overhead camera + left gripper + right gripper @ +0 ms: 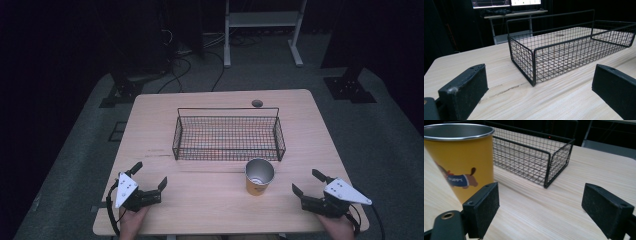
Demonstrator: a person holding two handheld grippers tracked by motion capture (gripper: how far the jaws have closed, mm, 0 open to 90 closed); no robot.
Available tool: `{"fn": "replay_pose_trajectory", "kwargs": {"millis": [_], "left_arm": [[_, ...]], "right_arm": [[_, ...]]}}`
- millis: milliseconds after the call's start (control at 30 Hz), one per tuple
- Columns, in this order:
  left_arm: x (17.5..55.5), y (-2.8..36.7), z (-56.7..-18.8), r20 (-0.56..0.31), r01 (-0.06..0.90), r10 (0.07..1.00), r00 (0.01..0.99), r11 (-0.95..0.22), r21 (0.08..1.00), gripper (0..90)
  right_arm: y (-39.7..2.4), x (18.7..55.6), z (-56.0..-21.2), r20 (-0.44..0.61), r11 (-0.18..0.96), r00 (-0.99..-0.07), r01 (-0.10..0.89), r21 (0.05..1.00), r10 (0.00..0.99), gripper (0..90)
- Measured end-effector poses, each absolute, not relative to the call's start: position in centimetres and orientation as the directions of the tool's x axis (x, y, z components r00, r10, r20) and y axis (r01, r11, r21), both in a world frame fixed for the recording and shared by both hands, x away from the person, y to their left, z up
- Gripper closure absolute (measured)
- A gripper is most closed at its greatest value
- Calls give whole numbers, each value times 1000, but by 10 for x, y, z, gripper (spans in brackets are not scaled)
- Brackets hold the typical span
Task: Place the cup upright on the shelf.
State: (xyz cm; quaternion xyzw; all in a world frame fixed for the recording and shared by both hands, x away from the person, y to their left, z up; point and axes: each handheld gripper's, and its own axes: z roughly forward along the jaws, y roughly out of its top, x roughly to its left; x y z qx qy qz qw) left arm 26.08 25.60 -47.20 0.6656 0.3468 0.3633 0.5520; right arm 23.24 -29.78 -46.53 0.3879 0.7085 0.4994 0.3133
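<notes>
- Pale wood-grain table (150,120) carries a black wire basket (229,133) at its centre and a yellow cup (259,176) just in front of the basket's right half.
- Wire basket: rectangular, open-topped, with a raised wire rail along the far side. The mesh floor is bare in all three views.
- Yellow cup: stands upright on the table, apart from the basket, with a metal rim and metal interior. In the right gripper view the cup (459,157) bears a printed cartoon dog in a blue garment with lettering on it.
- Left gripper (149,176): rests low at the near left corner of the table, held by a hand (132,220) entering from the bottom edge. Jaws stand wide apart with nothing between them. A grey three-cornered plate sits on top.
- Left gripper view: the basket's near corner (534,65) lies ahead, between the two black jaws and well clear of them.
- Right gripper (308,181): rests low at the near right corner of the table, held by the other hand (340,227). Jaws are released and spread, gripping nothing.
- Right gripper view: the cup stands just beyond the jaw on the left of that view, not between the jaws; whether it touches that jaw cannot be determined.
- Small dark round grommet (257,103) is set in the tabletop behind the basket.
- Background: grey floor with cables and a white frame stand (262,30) beyond the table.
</notes>
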Motion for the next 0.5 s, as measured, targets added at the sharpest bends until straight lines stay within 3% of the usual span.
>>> {"fn": "replay_pose_trajectory", "kwargs": {"millis": [500], "left_arm": [[261,256,-472,101,60,864,493,-149,987,0]], "right_arm": [[-281,231,-467,-65,229,-551,235,945,832,138]]}}
